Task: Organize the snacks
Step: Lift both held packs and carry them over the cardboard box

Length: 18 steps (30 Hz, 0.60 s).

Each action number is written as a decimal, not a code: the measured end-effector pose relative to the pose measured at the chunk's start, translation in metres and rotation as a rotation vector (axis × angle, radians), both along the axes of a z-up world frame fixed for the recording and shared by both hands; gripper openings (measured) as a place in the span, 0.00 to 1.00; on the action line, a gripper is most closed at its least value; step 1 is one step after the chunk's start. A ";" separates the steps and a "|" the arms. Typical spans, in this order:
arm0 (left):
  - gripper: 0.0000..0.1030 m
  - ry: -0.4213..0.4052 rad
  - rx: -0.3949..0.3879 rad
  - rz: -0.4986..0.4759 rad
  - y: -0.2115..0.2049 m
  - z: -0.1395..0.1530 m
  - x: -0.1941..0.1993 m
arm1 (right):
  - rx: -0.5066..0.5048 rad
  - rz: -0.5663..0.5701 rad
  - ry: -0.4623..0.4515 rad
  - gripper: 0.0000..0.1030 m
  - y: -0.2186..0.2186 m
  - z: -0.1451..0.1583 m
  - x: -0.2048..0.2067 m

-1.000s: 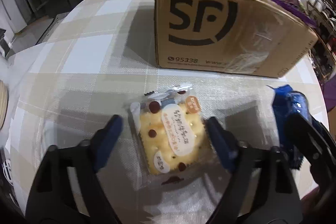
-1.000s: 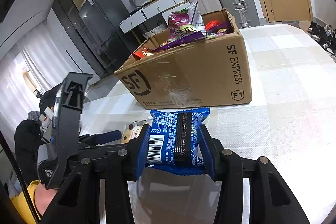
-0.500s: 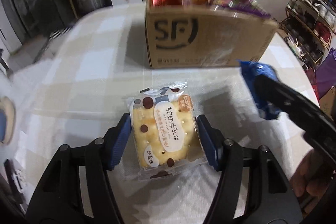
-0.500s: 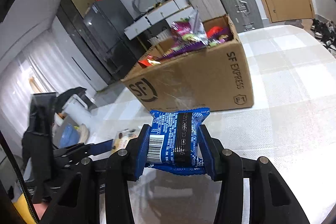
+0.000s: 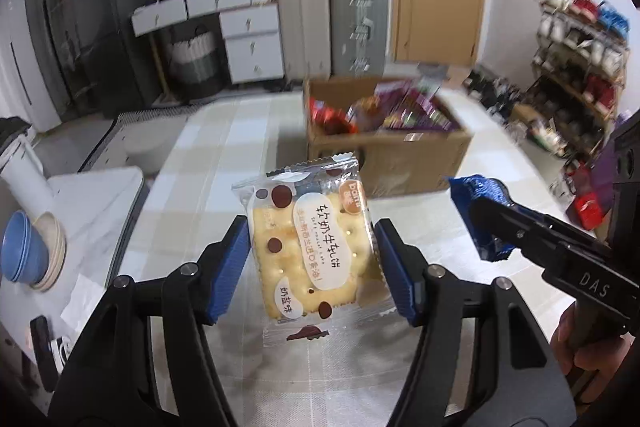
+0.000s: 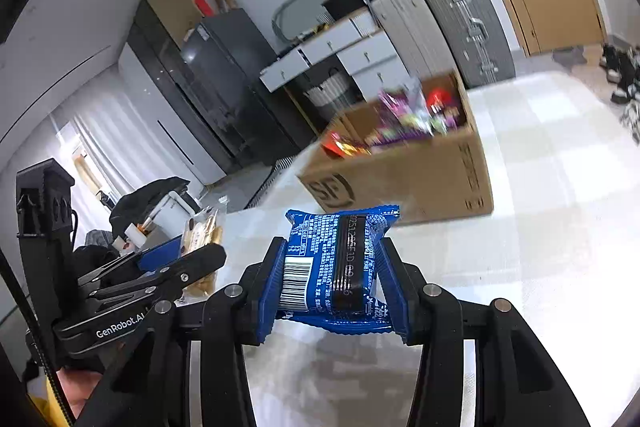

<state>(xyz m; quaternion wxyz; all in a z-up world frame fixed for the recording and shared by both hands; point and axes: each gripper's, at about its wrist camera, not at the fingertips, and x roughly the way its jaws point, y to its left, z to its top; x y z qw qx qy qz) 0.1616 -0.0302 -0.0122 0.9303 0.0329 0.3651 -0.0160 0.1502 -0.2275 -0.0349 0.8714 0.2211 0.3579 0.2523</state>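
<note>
Left wrist view, from the left edge: a stack of bowls (image 5: 30, 255), one blue nested in pale ones whose number cannot be counted, sits on a white side surface and is partly cut by the frame. The left gripper (image 5: 312, 259) is clamped on one clear-wrapped cracker packet (image 5: 310, 247), a blue pad pressed to each side of it; the packet is held off the checked tablecloth (image 5: 208, 155), its lower seal hanging below the fingers. Beyond it stands one cardboard box (image 5: 416, 157), open at the top and filled with snack bags; motion blur makes the bags uncountable and their print unreadable. At the right, the right gripper (image 5: 486, 217) enters side-on, and only a crumpled edge of one blue snack packet (image 5: 480, 187) shows past its fingers; the hand behind it is cropped by the frame. Right wrist view, from the left: the left gripper (image 6: 200, 255) appears edge-on with the cracker packet (image 6: 202, 231) largely hidden by its fingers. At centre the right gripper (image 6: 332, 267) is closed on the blue snack packet (image 6: 336, 263), barcode and seam facing the camera, held above the cloth. The cardboard box (image 6: 420, 179) lies beyond, blurred, its logo partly hidden by the packet.
</note>
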 end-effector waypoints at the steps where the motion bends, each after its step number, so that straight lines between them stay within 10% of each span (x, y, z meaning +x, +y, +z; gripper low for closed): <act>1: 0.59 -0.023 -0.009 -0.008 0.002 0.010 -0.005 | -0.003 0.003 -0.014 0.45 0.001 0.010 -0.003; 6: 0.59 -0.108 -0.056 -0.055 0.009 0.057 -0.020 | -0.025 0.033 -0.087 0.45 0.006 0.068 -0.010; 12: 0.59 -0.102 -0.292 -0.181 0.041 0.104 -0.003 | -0.089 0.049 -0.166 0.45 0.012 0.135 0.006; 18: 0.59 -0.135 -0.325 -0.185 0.061 0.144 0.030 | -0.157 0.034 -0.218 0.45 0.015 0.188 0.042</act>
